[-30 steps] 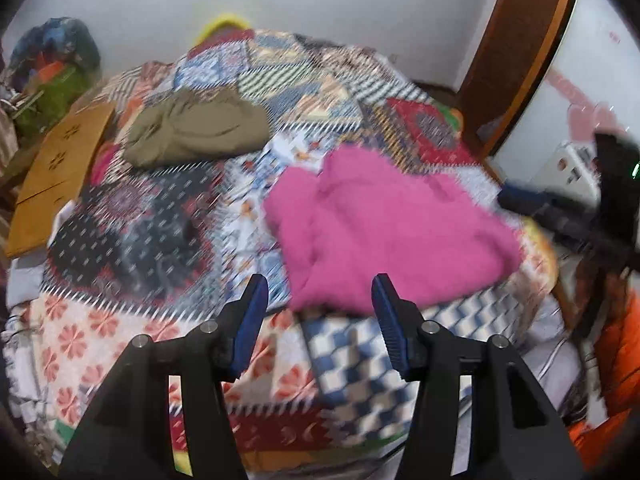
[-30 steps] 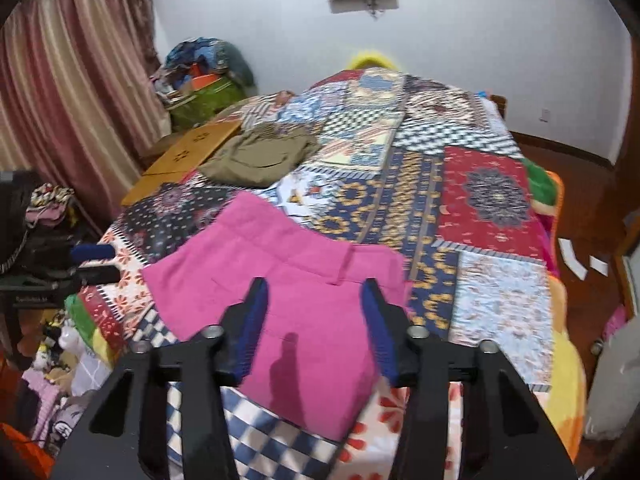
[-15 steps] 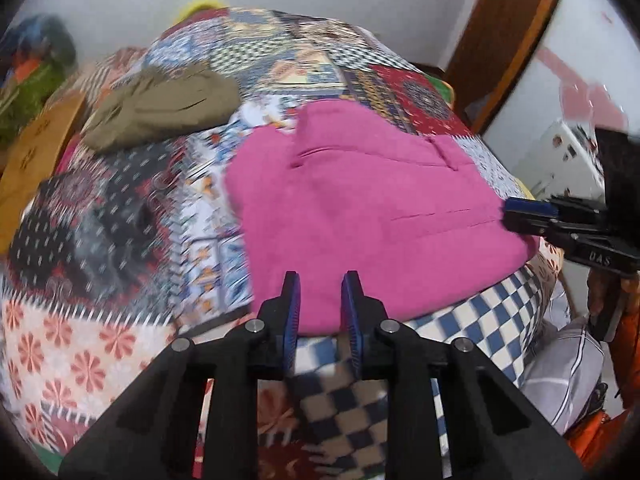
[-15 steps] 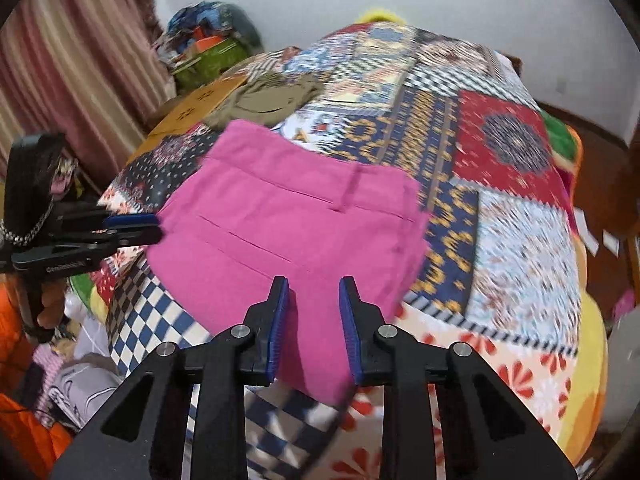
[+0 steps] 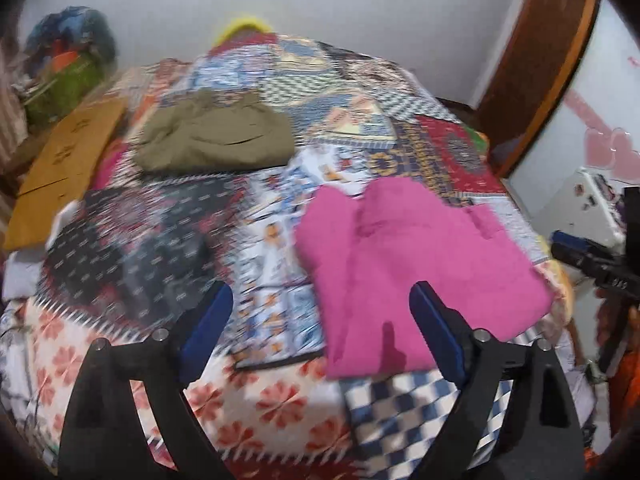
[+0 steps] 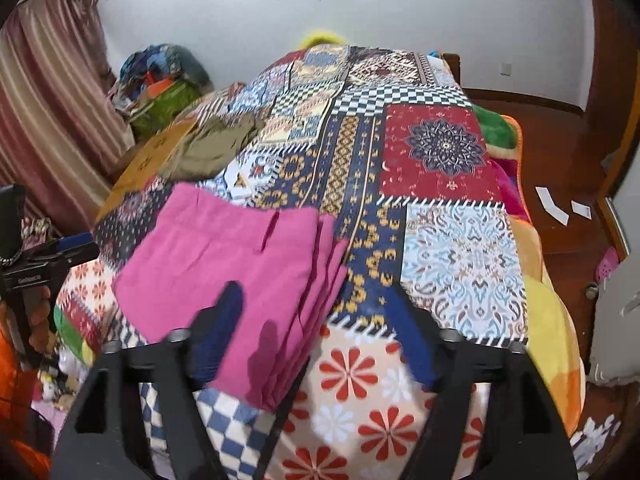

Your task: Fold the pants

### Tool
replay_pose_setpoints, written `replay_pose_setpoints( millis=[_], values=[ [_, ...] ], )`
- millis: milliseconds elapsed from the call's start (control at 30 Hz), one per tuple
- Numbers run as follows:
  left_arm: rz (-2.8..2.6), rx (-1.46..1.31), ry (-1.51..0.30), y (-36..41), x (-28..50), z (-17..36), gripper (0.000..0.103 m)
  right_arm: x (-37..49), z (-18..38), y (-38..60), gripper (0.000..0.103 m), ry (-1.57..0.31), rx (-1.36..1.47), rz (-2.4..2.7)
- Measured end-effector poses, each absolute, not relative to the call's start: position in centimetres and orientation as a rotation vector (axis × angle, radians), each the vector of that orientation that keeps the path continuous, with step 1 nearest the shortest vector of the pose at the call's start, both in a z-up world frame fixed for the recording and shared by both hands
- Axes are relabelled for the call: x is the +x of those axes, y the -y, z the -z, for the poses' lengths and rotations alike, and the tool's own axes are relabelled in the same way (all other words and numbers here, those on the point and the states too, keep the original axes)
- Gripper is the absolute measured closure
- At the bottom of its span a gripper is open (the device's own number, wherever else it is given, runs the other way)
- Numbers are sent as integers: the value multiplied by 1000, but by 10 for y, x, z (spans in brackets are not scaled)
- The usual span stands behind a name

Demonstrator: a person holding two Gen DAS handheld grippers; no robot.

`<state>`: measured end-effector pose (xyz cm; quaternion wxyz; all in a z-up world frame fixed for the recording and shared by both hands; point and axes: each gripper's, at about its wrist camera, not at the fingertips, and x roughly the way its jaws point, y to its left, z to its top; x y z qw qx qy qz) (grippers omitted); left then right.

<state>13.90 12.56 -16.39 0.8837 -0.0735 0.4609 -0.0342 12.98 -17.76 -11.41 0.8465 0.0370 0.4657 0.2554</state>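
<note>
On the patchwork quilt bedspread [image 6: 440,152], near its front edge, the folded pink fabric pants [image 5: 408,264] sit ahead-right of the left gripper [image 5: 320,320], ahead-left of the right gripper [image 6: 316,332]. Both wide open, holding nothing. Neither looks clearly closer.

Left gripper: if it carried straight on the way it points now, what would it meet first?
Probably the patchwork bedspread, just left of the folded pink pants. The left gripper is open and empty; depth is unclear.
</note>
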Motion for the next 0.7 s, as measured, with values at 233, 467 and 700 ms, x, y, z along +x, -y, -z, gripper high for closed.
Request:
replay_pose_setpoints(
  millis=[233, 467, 700],
  values=[
    [107, -168, -1061, -114, 184, 208, 7, 143, 150, 161, 18, -1111, 50, -541],
    [155, -286, -1108, -123, 190, 235, 7, 147, 170, 167, 18, -1159, 147, -573],
    [253, -357, -1137, -114, 197, 249, 14, 152, 177, 165, 18, -1179, 191, -613]
  ],
)
